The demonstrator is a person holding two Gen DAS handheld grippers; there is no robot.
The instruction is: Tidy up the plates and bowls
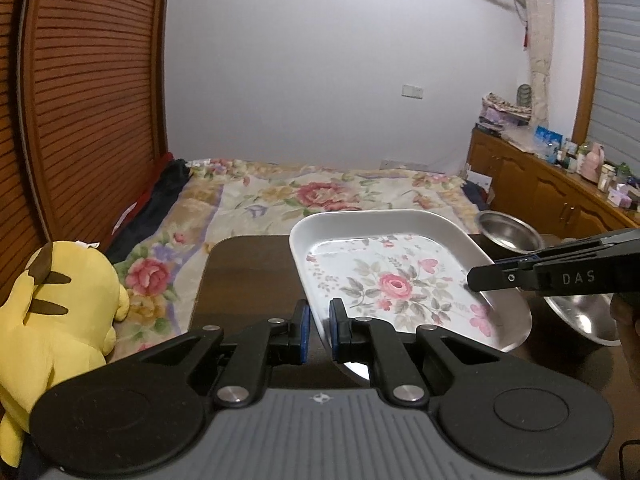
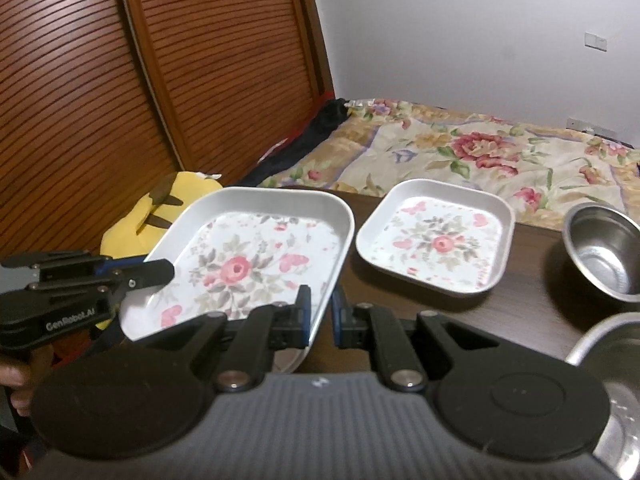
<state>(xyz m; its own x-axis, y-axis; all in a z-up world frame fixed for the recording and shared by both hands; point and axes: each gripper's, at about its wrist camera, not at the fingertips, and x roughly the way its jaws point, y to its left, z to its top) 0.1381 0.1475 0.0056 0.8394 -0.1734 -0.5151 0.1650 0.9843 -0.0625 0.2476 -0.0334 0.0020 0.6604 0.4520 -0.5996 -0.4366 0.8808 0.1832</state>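
A large square floral plate (image 1: 396, 280) (image 2: 248, 264) is held above the dark table, tilted, by both grippers on opposite rims. My left gripper (image 1: 320, 328) is shut on its left rim; it shows from the side in the right wrist view (image 2: 158, 274). My right gripper (image 2: 320, 312) is shut on its right rim; it shows in the left wrist view (image 1: 480, 280). A smaller floral plate (image 2: 436, 240) lies on the table beyond. A steel bowl (image 2: 604, 252) (image 1: 506, 234) sits at the right; a bigger steel bowl (image 2: 616, 392) (image 1: 580, 316) is nearer.
The dark wooden table (image 1: 248, 276) (image 2: 532, 312) stands against a bed with a floral cover (image 1: 320, 192). A yellow plush toy (image 1: 56, 316) (image 2: 160, 216) sits left of the table. Slatted wooden doors (image 1: 92, 112) are at the left, a cluttered sideboard (image 1: 560, 184) at the right.
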